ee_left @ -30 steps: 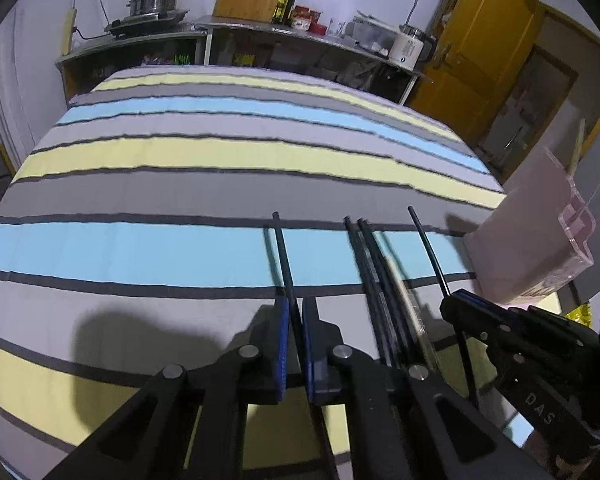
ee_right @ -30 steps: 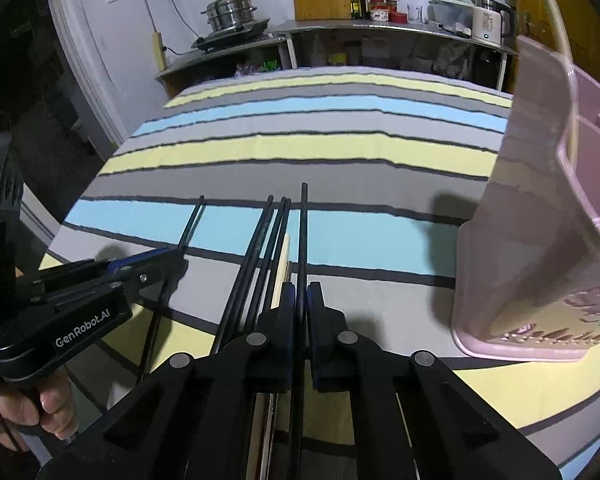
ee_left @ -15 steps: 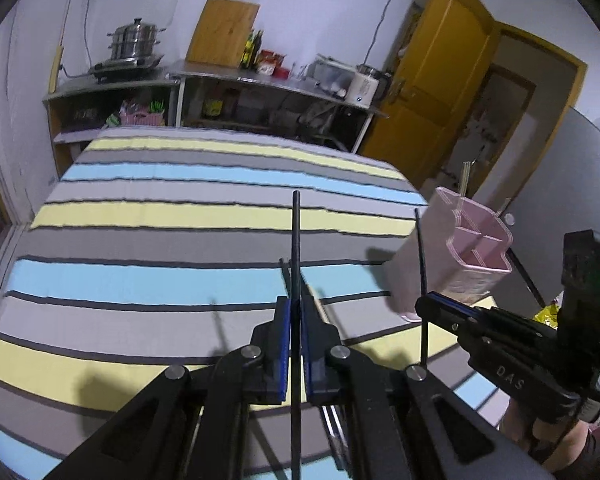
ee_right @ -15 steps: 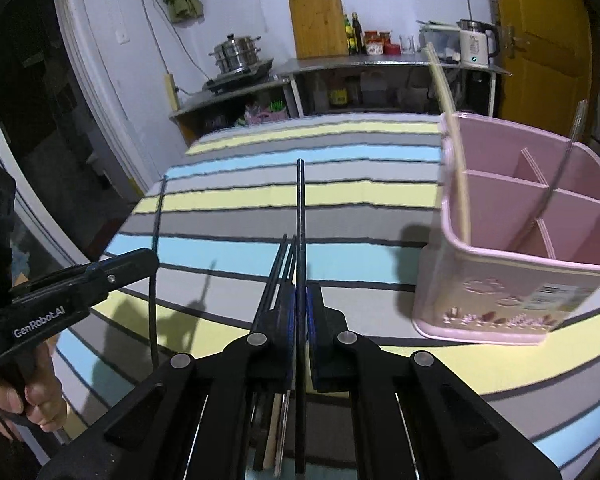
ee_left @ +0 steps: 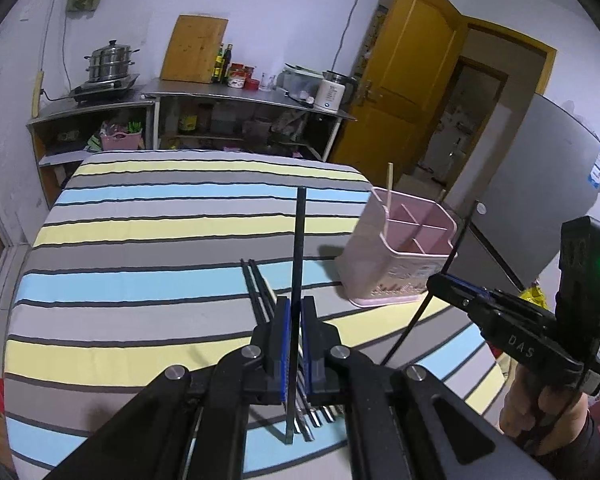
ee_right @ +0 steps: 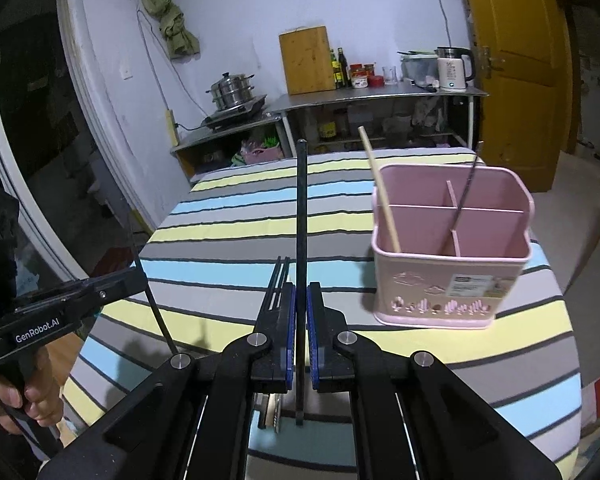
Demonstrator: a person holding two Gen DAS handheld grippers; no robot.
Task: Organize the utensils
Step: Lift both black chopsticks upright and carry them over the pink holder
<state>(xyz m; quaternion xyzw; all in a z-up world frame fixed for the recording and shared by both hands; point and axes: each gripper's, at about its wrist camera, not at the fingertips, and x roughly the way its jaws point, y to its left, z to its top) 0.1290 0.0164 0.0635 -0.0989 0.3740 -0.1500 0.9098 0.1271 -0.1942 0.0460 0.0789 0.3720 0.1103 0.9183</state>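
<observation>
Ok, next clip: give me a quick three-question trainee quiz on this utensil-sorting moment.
1. True or false: both grippers grip a black chopstick.
2. What colour is the utensil holder?
3. What stands in the holder's near-left compartment: A a wooden chopstick, B a spoon, C nothing?

Key: 1 true: the left gripper and right gripper are each shut on one. 2 pink. 3 A.

A home kitchen: at the top of the frame a steamer pot (ee_left: 109, 60), kettle (ee_left: 334, 90) and cutting board (ee_left: 193, 48) stand on steel shelves (ee_left: 235, 98).
</observation>
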